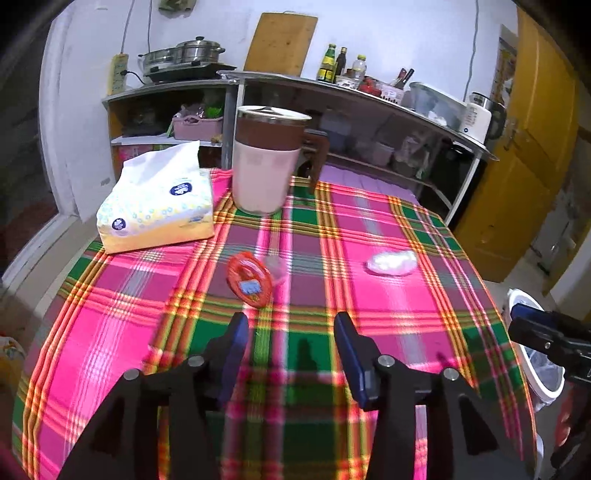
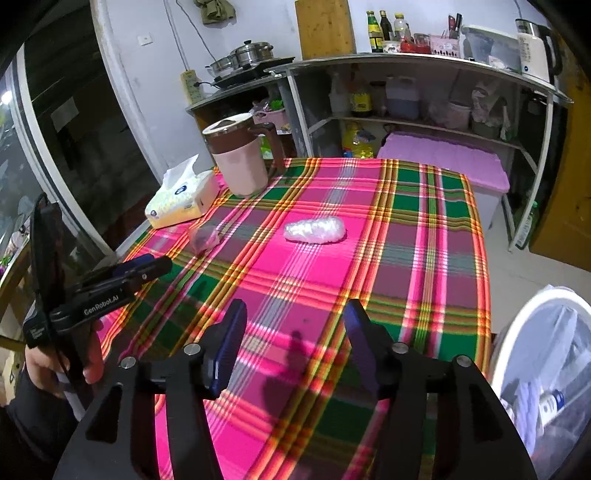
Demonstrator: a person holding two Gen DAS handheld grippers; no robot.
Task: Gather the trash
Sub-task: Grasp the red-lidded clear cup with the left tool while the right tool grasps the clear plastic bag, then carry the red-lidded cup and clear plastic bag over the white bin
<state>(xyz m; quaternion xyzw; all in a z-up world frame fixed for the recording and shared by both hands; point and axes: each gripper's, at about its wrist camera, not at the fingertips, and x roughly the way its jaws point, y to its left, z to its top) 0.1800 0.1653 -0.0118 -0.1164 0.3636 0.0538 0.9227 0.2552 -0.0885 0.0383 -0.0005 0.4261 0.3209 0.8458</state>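
A bench (image 2: 424, 258) covered in a bright pink, green and yellow plaid cloth fills both views. Near its far left corner stands a pale pink jug with a brown band, lid and handle (image 1: 264, 162), and just beside that lies a soft yellow-and-white pack of tissues (image 1: 157, 206). Three bits of trash lie on the cloth: a round red foil lid (image 1: 249, 278), a small crumpled clear wrapper (image 2: 205, 238) touching it, though blur makes that hard to judge, and well apart to the right a crumpled white plastic bag (image 2: 316, 229).

The left claw (image 1: 291, 354) hangs above the near part of the cloth with its blue pads spread wide and nothing between them. The right claw (image 2: 295, 347) is likewise spread wide and empty.

Off the right edge of the bench stands a white round bin with a liner (image 2: 517, 350), with some items already in it. Behind are metal shelves (image 2: 424, 122), steel pots (image 1: 188, 55), bottles (image 2: 384, 26), a wooden chopping board (image 2: 323, 27) against the white wall and a yellow door (image 1: 528, 155).
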